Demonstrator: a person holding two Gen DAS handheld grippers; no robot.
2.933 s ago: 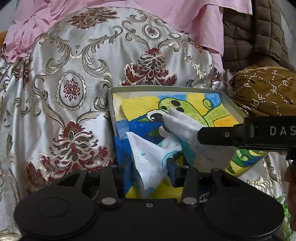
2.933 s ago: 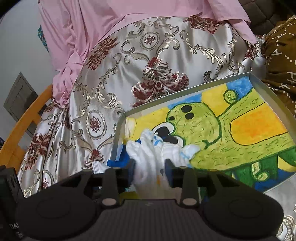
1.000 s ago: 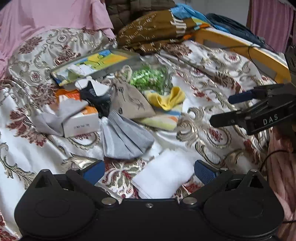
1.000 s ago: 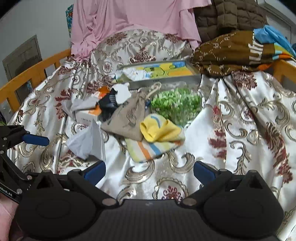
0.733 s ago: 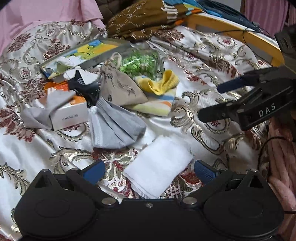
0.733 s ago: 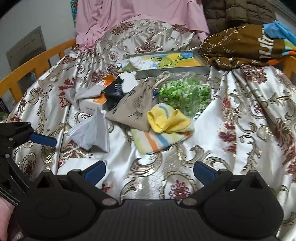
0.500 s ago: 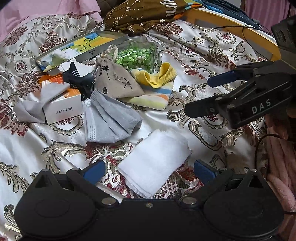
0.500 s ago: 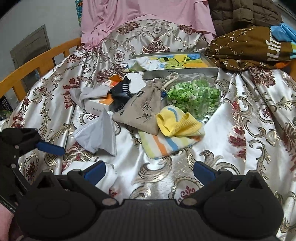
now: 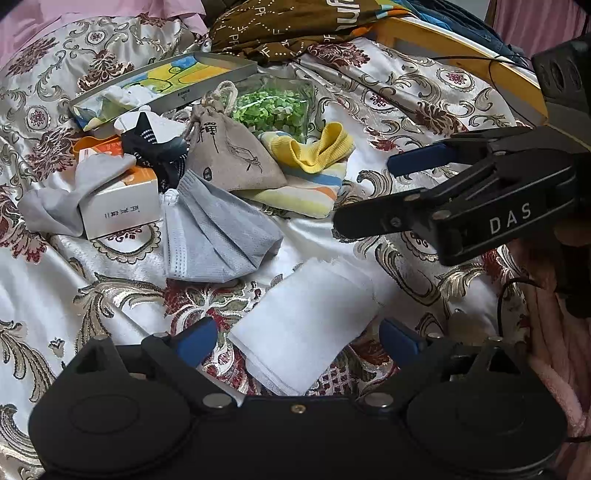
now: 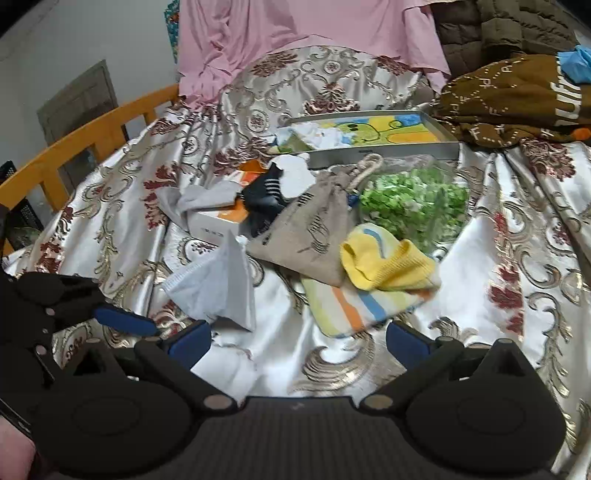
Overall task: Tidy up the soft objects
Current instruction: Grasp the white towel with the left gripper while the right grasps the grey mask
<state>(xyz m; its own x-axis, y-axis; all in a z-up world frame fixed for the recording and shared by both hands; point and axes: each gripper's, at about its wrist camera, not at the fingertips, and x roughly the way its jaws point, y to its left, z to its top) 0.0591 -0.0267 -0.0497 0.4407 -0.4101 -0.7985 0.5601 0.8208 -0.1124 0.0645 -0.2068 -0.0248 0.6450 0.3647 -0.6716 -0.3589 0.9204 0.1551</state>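
Observation:
My left gripper [image 9: 297, 341] is open and empty, its blue pads either side of a folded white cloth [image 9: 306, 326] lying flat on the patterned bedspread. My right gripper [image 10: 297, 338] is open and empty, low over the bedspread in front of a yellow striped sock [image 10: 373, 280]; it also shows in the left wrist view [image 9: 373, 192]. Further back lie a grey face mask [image 9: 214, 236], a beige drawstring pouch [image 9: 229, 155], a black sock [image 9: 151, 146] and a grey sock [image 9: 62, 199]. The metal tray [image 9: 221, 79] with a cartoon lining holds a white cloth [image 9: 125, 94].
A white and orange box [image 9: 118, 201] lies under the grey sock. A clear bag of green bits [image 9: 273, 107] sits behind the pouch. Brown clothing [image 10: 517, 96] and a pink sheet [image 10: 295, 29] pile up at the back. Orange wooden rails [image 10: 85, 144] edge the bed.
Both grippers let go of the white cloth in the tray and pulled back. They now stand open. The left one has closed in over the folded white cloth.

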